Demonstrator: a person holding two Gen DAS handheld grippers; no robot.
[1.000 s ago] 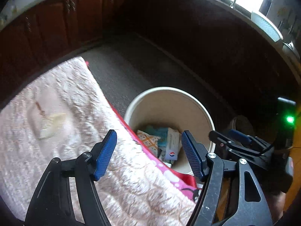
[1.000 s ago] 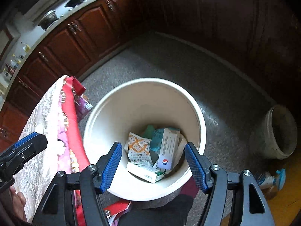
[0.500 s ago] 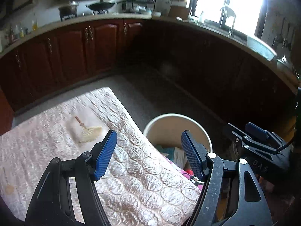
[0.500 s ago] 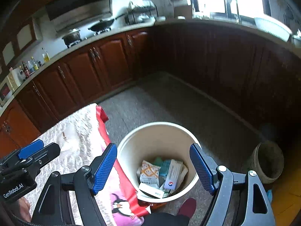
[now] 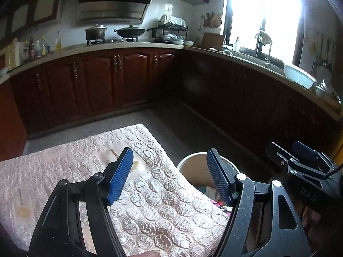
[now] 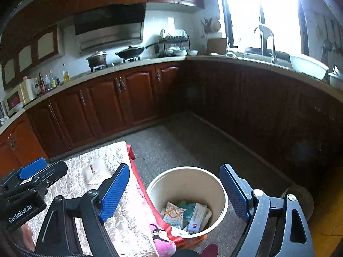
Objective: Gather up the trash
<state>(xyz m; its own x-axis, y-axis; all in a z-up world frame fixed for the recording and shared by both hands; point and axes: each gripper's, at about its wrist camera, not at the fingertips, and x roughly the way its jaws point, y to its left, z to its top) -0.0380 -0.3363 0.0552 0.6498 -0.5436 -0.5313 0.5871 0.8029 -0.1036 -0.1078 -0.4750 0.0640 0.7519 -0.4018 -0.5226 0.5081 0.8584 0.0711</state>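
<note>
A white round bin (image 6: 223,192) stands on the floor beside the table and holds several boxes and packets (image 6: 188,214). In the left wrist view only the bin's rim (image 5: 193,160) shows past the table edge. My right gripper (image 6: 174,167) hovers well above the bin, its jaws opening with nothing between them. My left gripper (image 5: 169,152) hangs open and empty over the pink quilted tablecloth (image 5: 64,171). A small brown stick-like scrap with a pale yellowish patch (image 5: 113,153) lies on the cloth just beyond the left finger.
A red and pink cloth edge (image 6: 163,231) hangs off the table against the bin. A grey pot (image 6: 300,199) sits on the floor at right. Dark wooden cabinets (image 6: 128,102) ring the grey floor (image 6: 182,145). A shoe toe (image 6: 210,249) shows below.
Both grippers have risen and tilted up away from the bin, so the kitchen counters and window now show. The right jaws have spread wider. The left jaws kept their gap.
</note>
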